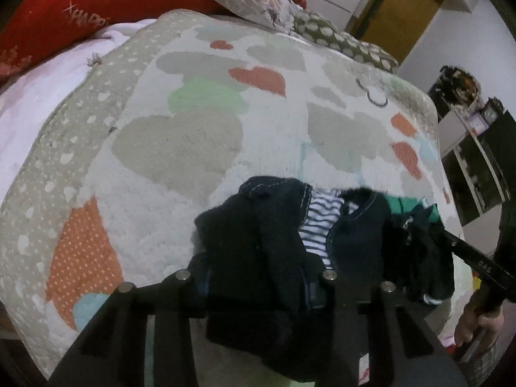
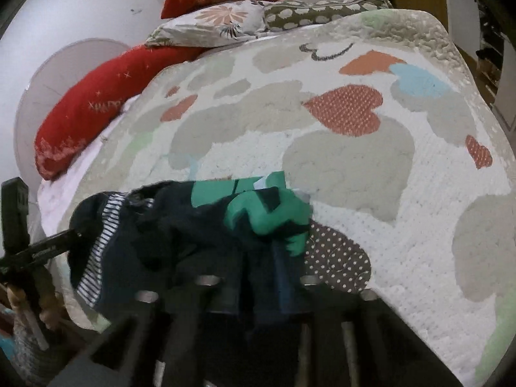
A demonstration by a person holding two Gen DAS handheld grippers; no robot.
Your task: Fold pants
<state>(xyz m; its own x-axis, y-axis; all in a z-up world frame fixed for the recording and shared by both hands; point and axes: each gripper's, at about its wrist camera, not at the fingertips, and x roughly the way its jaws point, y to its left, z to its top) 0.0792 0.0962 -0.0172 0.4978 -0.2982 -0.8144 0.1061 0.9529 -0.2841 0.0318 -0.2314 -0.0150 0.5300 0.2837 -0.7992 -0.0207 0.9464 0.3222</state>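
Right now I have the pants (image 1: 258, 235) bunched up between my two claws, lifted just above the near edge of the bed (image 1: 180, 148). My left claw (image 1: 258, 290) is pinching a thick wad of the dark fabric at one side of the waist, where the striped lining shows. My right claw (image 2: 258, 277) is pressed together on the other side of the waist, with dark cloth and a green patch draped over its fingers. No earlier view is to hand, so I speak only of the grip as it stands.

By my reckoning this is the opening step: the pants are picked up by the waistband but not yet laid flat, and no fold shows. The quilt (image 2: 354, 167) ahead is bare toward the far edge, where the pillows (image 2: 206, 25) lie. Next I should draw my claws apart to pull the waist taut, then swing the legs out over the quilt and lower them flat, keeping both grips firm so the cloth doesn't slip.
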